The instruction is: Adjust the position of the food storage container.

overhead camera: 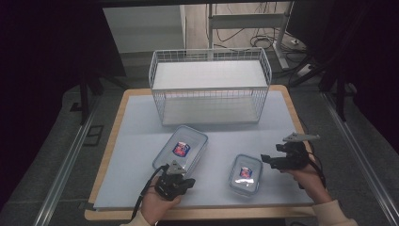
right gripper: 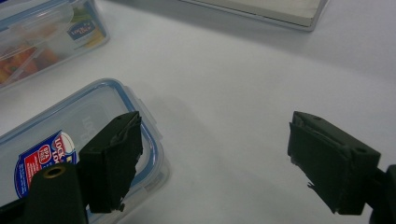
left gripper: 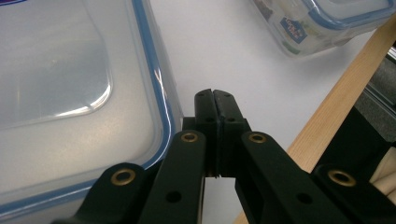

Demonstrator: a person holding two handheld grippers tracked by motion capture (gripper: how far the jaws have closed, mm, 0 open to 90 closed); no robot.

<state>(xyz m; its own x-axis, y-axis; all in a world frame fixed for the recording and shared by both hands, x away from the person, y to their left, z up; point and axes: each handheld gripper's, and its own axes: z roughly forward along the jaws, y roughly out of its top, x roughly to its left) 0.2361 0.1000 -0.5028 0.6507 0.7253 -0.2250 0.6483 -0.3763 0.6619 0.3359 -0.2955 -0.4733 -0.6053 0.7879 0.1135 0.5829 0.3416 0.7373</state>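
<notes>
The left hand-held gripper [left gripper: 215, 100], jaws together, sits beside the large clear blue-rimmed plastic container [left gripper: 70, 93], while the right hand-held gripper [right gripper: 215, 158] gapes by the small clear blue-rimmed plastic container [right gripper: 56, 144].

rack [overhead camera: 210, 84] behind | large box [overhead camera: 180, 149] left | small box [overhead camera: 245, 173] right

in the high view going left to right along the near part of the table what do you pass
left gripper → small container → right gripper
</notes>
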